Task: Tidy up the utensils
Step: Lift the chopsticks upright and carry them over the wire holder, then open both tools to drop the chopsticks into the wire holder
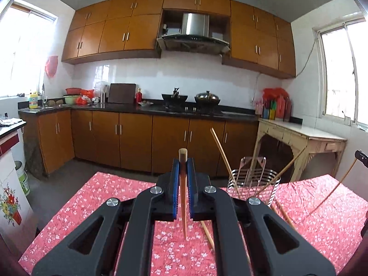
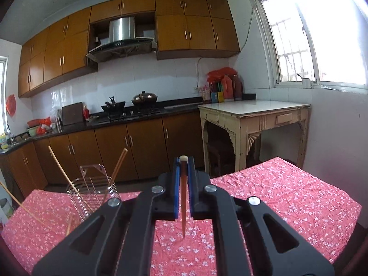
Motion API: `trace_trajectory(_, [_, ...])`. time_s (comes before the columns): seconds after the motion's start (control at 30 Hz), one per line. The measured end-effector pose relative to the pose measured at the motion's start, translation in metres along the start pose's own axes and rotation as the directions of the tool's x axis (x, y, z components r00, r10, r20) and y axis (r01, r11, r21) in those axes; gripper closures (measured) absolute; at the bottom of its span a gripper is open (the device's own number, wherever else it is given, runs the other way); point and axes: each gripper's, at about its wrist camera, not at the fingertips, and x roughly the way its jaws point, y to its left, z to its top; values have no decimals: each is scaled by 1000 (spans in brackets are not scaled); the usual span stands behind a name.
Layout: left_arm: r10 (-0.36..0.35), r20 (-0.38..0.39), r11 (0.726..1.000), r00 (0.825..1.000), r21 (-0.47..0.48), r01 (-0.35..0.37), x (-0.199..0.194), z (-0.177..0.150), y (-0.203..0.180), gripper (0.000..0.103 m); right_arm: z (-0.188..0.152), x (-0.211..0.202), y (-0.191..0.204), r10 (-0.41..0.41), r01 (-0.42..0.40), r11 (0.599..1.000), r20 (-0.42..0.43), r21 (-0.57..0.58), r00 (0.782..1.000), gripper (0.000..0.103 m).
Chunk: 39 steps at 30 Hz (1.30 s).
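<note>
Orange-brown wall cabinets (image 1: 179, 30) and a range hood (image 1: 195, 34) hang over a dark counter (image 1: 147, 109) ahead; a cream side table (image 2: 255, 112) stands right, beneath a bright window (image 2: 322, 34).

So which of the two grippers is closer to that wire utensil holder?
Left, probably. The wire holder stands just right of the left gripper. It sits further off to the left of the right gripper. Each gripper holds a chopstick.

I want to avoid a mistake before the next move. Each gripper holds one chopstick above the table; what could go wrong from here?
1. The wire utensil holder is light and already holds two leaning chopsticks; a bump could tip it.
2. The left gripper and right gripper each pinch a thin chopstick near its thick end, so it may swivel.
3. A loose chopstick on the tablecloth could roll.
</note>
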Motion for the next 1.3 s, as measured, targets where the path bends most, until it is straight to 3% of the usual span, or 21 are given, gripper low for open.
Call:
trace_trajectory(0.2, [-7, 20, 1000, 1000, -1, 7, -4, 10, -4, 96, 12, -10, 5, 38, -38, 999, 17, 18, 999, 96])
trace_trajectory(0.4, [-25, 24, 1000, 999, -19, 26, -6, 18, -2, 96, 24, -18, 9, 132, -132, 990, 7, 56, 991, 96])
trace_trajectory(0.63, [-63, 70, 997, 996, -35, 65, -6, 50, -12, 96, 64, -33, 35, 286, -290, 954, 61, 73, 956, 96])
trace_trajectory(0.77, [-98, 114, 992, 989, -63, 105, -1, 77, -23, 96, 88, -34, 59, 321, -328, 943, 113, 53, 940, 96])
trace_trajectory(1.0, [-129, 173, 988, 976, -60, 141, 26, 108, -62, 96, 109, 3, 103, 325, -331, 943, 139, 21, 935, 96])
trace_trajectory(1.3, [-124, 101, 989, 987, -64, 131, 97, 92, -92, 96, 96, 80, 123, 326, -327, 943, 23, 61, 945, 96])
